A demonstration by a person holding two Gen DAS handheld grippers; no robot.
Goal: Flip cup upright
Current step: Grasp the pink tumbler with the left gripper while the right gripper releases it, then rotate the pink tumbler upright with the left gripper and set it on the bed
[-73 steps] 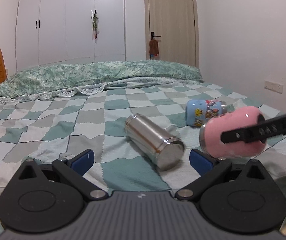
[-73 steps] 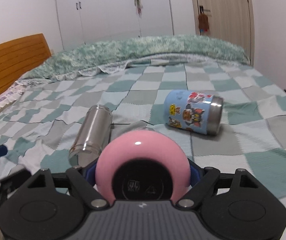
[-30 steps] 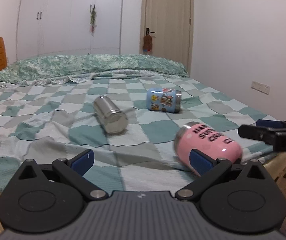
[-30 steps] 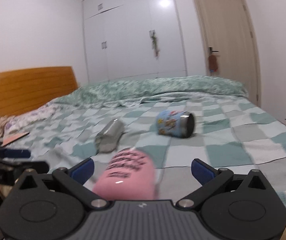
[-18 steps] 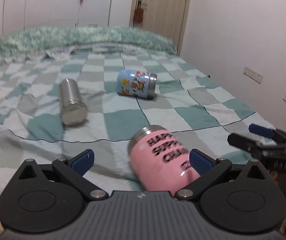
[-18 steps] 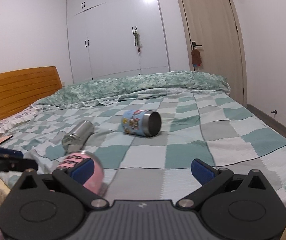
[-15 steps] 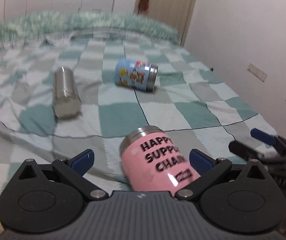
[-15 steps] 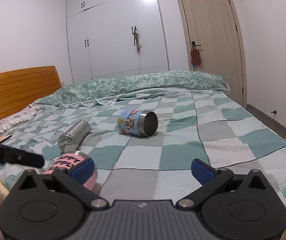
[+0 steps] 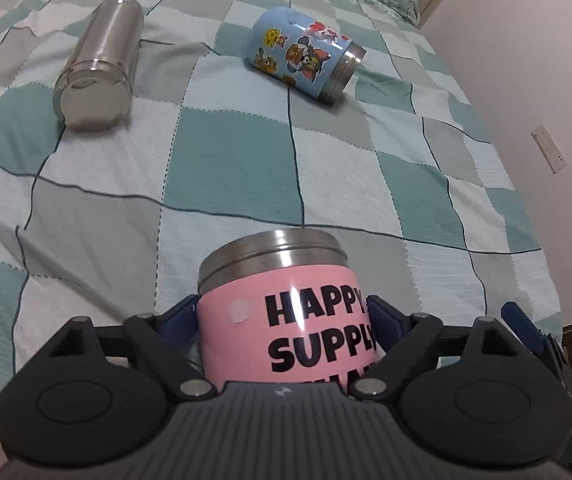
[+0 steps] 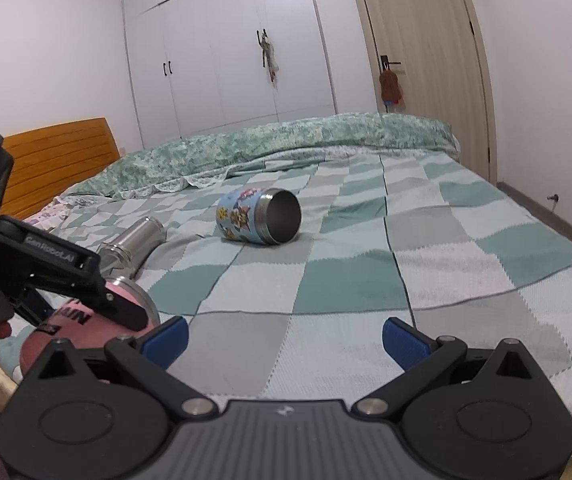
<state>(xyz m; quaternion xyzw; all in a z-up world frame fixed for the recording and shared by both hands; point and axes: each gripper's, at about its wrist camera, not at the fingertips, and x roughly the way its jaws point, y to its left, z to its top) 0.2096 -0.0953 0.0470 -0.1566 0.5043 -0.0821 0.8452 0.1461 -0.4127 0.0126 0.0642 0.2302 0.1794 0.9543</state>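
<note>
A pink cup (image 9: 286, 316) with black lettering and a steel rim lies on its side near the bed's front edge, rim pointing away from me. My left gripper (image 9: 281, 316) is shut on the pink cup, blue pads against both sides. The cup also shows in the right wrist view (image 10: 85, 320) under the left gripper's black body. My right gripper (image 10: 286, 336) is open and empty above the blanket. A blue cartoon cup (image 9: 306, 54) (image 10: 259, 216) and a plain steel cup (image 9: 97, 66) (image 10: 133, 246) lie on their sides farther back.
The bed has a green, grey and white checked blanket (image 9: 225, 152). A green duvet (image 10: 286, 140) lies at the far end, a wooden headboard (image 10: 53, 160) at left. The right wall carries sockets (image 9: 550, 148). A door (image 10: 418, 60) and white wardrobes (image 10: 225, 52) stand behind.
My right gripper let go of the pink cup and drew back to the right. My left gripper came over the cup and closed on its sides.
</note>
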